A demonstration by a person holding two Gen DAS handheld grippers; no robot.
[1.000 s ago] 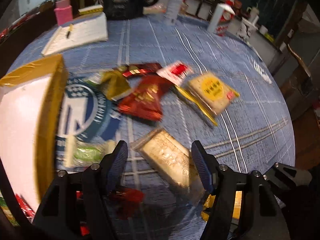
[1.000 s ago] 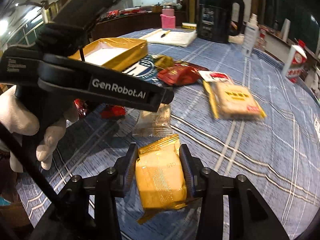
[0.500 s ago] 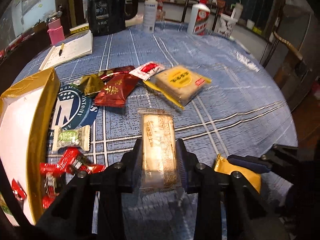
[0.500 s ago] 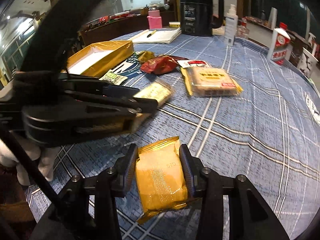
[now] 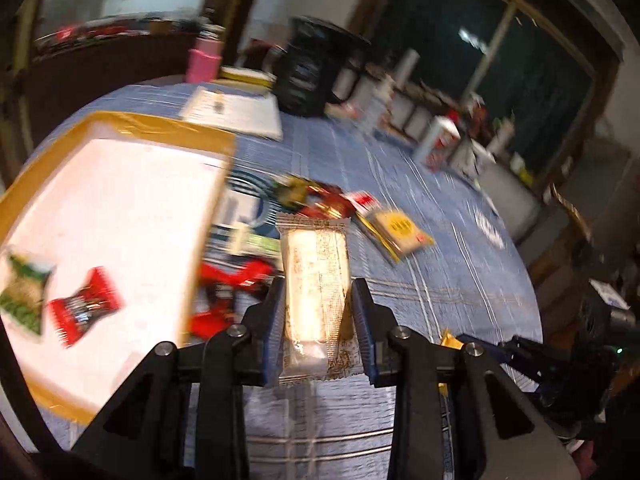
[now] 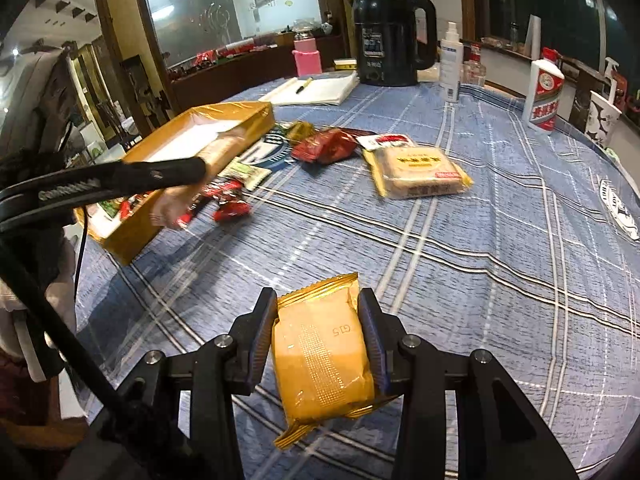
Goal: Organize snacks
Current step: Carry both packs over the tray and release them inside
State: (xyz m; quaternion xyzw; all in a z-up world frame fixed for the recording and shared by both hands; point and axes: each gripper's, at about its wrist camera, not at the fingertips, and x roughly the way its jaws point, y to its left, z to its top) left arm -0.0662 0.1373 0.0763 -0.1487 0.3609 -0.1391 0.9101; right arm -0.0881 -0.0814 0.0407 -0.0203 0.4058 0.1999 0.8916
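Carrying a clear-wrapped pale oblong biscuit pack [image 5: 316, 280], the left gripper [image 5: 318, 308] is closed firmly on the pack's long sides, and the pack is held off the blue plaid-clothed table [image 6: 460, 248], beside the near right corner of the shallow gold cardboard box with a white floor [image 5: 116, 208]. The right gripper [image 6: 318, 340] is likewise clamped on a gold foil snack packet [image 6: 320, 360], held low over the cloth, well apart from the box. For a sound placement, the biscuit pack is judged best brought fully over the white floor and lowered flat before release, clear of the gold rim. Inside the box, a red wrapped sweet [image 5: 82, 306] and a green patterned sachet [image 5: 24, 292] are seen; other snacks lie loose on the table just outside it.
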